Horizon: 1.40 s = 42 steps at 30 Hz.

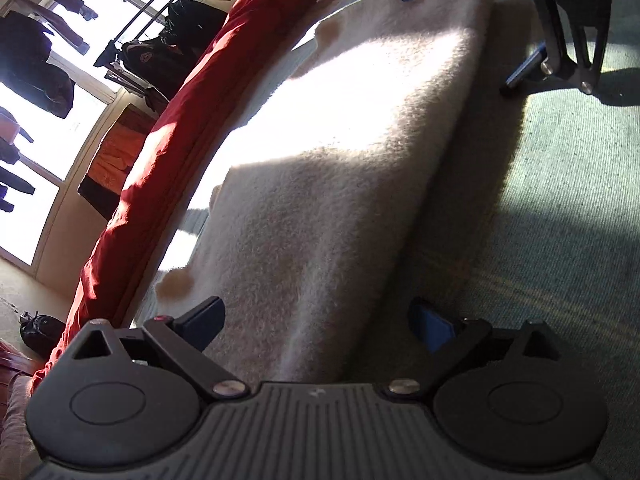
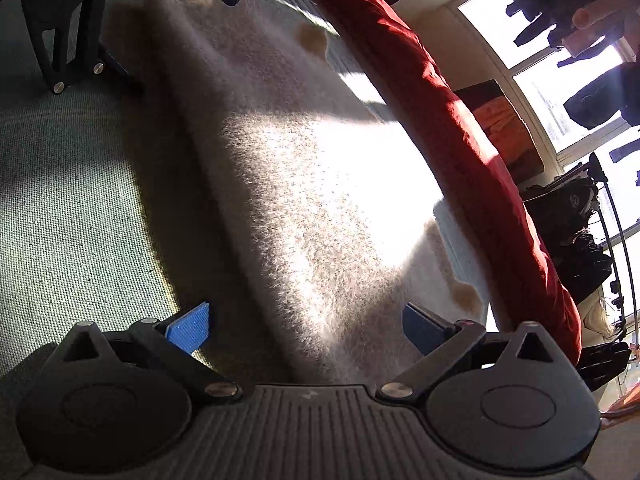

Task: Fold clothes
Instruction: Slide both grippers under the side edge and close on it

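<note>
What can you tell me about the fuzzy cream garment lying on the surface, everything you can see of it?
The cream garment looks like a thick, fuzzy knit or fleece, folded into a long flat rectangle of at least two layers. It lies on a grey-green woven surface, partly in bright sunlight. Small tan patches show along the edge nearest a red fabric roll. The left gripper and right gripper stand open at opposite ends, each straddling an end; neither clamps it.

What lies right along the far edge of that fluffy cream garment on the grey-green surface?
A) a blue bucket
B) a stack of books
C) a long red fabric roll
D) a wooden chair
C: a long red fabric roll runs along the far side of the fluffy cream garment, seen in both wrist views.
</note>
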Motion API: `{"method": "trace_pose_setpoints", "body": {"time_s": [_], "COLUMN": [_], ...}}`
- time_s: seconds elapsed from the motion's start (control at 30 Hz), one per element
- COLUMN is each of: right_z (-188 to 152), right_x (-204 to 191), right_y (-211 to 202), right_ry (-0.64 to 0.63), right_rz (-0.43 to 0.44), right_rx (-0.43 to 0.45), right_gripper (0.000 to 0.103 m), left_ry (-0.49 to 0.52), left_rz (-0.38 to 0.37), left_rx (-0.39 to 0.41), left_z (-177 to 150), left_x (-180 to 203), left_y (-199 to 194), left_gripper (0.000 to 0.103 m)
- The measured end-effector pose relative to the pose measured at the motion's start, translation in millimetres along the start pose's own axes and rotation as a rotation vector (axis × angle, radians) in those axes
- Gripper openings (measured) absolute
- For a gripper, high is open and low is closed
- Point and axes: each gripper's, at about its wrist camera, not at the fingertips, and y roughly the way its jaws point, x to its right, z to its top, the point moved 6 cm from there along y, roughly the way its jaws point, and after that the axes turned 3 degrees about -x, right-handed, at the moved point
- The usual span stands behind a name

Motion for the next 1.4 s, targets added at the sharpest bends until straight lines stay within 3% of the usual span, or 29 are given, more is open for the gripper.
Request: {"method": "trace_pose_setpoints", "body": {"time_s": [0.23, 0.43, 0.7, 0.77, 0.87, 1.0, 1.13, 1.2, 1.3, 1.33, 1.37, 1.4], "right_z": [13.4, 33.3, -32.0, -28.3, -9.1, 9.6, 0.7, -6.5, -8.6, -6.2, -4.6, -3.1], "right_x": [16.3, 18.8, 56.6, 62.6, 65.5, 63.5, 65.0, 62.2, 52.7, 49.2, 45.3, 41.3], "right_y": [29.8, 44.8, 41.2, 44.4, 52.4, 68.4, 57.5, 50.5, 49.7, 49.1, 49.9, 50.9], "right_ry": [0.042, 0.008, -0.007, 0.009, -0.003, -0.025, -0.022, -0.023, -0.035, -0.058, -0.080, -0.103], "right_rz": [-0.053, -0.068, -0.118, -0.127, -0.147, -0.152, -0.139, -0.144, -0.090, -0.087, -0.072, -0.056], "right_rx": [0.008, 0.022, -0.089, -0.085, -0.058, -0.035, -0.018, -0.012, -0.034, -0.019, -0.016, -0.016], "right_gripper": [0.103, 0.103, 0.103, 0.103, 0.103, 0.103, 0.097, 0.095, 0.086, 0.081, 0.068, 0.059], "left_ry": [0.031, 0.127, 0.157, 0.155, 0.247, 0.282, 0.302, 0.334, 0.322, 0.309, 0.296, 0.311], "left_rz": [0.026, 0.060, 0.117, 0.116, 0.150, 0.132, 0.124, 0.152, 0.133, 0.119, 0.105, 0.092], "left_rx": [0.015, 0.036, -0.066, -0.066, -0.038, -0.037, -0.046, -0.043, -0.075, -0.080, -0.086, -0.088], "left_z": [14.5, 27.5, -23.4, -16.4, 5.5, 19.0, 10.0, 2.5, 0.6, 1.9, 3.2, 3.0], "left_x": [-11.1, -6.4, -32.9, -34.8, -27.1, -24.0, -19.0, -15.2, -16.4, -17.1, -17.9, -14.8], "left_y": [26.7, 34.7, 32.7, 36.6, 47.2, 57.2, 44.7, 43.0, 49.0, 51.0, 53.0, 53.1], "left_gripper": [0.103, 0.103, 0.103, 0.103, 0.102, 0.101, 0.077, 0.077, 0.074, 0.063, 0.057, 0.042]}}
